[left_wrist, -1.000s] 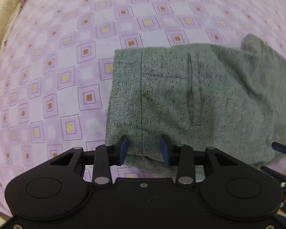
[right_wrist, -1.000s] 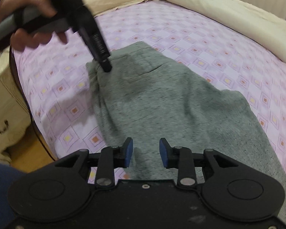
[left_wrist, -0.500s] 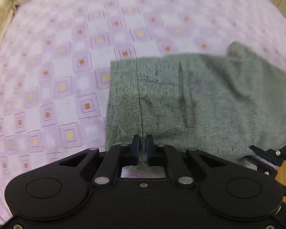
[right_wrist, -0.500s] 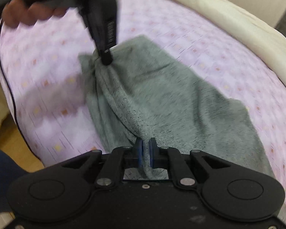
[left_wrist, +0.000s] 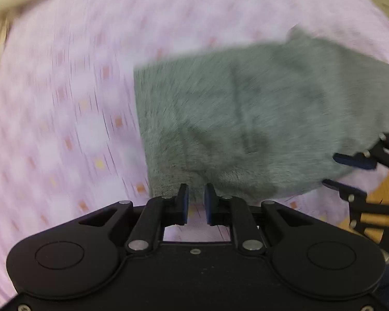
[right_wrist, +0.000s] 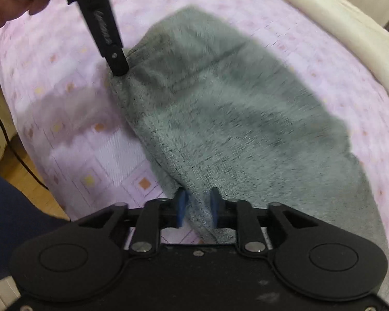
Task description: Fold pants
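Left claw (left_wrist: 195, 202) – blue pads set a narrow gap apart, the jaws having just been opening. The near hem of the pants (left_wrist: 246, 108) reaches only the pad tips; deeper in the gap the bed sheet (left_wrist: 64, 103) shows through, so nothing is clamped. In the right wrist view the tip of this claw touches the far-left corner of the garment, with a hand (right_wrist: 10, 7) on its handle above.

Right claw (right_wrist: 197, 207) – pads wider apart, the jaws likewise having just been opening. A fold of the grey fabric runs between the pads and hangs past them toward the camera; whether the pads press on it cannot be told. From this fold a raised ridge of cloth leads away to the left claw's tip.

Beyond both claws the pants lie spread on the lilac sheet with its square pattern, the bulk of the garment ahead and to the right of the right claw. Both views are blurred. Cream bedding (right_wrist: 324, 18) borders the sheet on the far side; a strip of wooden floor (right_wrist: 20, 165) and a dark cable (right_wrist: 2, 127) lie to the left.
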`<state>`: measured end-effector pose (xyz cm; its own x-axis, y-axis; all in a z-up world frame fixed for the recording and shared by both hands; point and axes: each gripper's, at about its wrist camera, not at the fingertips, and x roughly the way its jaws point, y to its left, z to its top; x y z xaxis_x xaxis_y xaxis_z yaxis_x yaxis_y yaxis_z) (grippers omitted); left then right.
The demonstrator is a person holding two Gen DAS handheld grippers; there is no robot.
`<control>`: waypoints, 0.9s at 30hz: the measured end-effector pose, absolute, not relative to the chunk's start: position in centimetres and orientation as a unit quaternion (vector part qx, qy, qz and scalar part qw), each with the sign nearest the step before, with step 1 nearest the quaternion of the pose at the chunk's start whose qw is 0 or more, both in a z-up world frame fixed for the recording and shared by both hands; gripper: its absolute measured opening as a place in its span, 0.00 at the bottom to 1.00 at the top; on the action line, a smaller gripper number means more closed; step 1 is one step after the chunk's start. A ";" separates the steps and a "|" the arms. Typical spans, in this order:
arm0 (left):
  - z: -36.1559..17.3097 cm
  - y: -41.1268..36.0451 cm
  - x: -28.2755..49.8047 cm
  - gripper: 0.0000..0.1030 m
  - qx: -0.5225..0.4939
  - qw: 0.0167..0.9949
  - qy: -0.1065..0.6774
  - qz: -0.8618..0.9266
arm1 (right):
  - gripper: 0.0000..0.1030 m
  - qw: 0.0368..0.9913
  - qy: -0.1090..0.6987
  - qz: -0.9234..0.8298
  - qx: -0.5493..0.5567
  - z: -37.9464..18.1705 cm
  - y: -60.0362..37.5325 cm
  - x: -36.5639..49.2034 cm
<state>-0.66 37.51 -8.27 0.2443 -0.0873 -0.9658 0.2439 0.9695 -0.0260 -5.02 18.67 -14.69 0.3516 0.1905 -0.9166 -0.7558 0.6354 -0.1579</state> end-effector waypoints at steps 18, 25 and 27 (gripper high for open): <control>-14.4 37.5 3.9 0.29 0.062 0.774 0.627 -0.060 | 0.29 0.876 0.470 0.109 -0.016 -11.6 13.8 6.7; -14.0 38.0 3.2 0.29 0.066 0.779 0.620 -0.064 | 0.30 0.842 0.533 0.080 -0.001 -18.0 15.9 10.1; -13.1 37.7 2.7 0.28 0.080 0.782 0.613 -0.081 | 0.30 0.842 0.532 0.084 -0.013 -17.8 16.3 10.2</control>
<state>2.74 37.68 -13.08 0.2353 -0.0288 -0.9715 0.2241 0.9742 0.0254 10.22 16.28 -17.84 0.4192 0.1285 -0.8988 -0.1560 0.9854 0.0682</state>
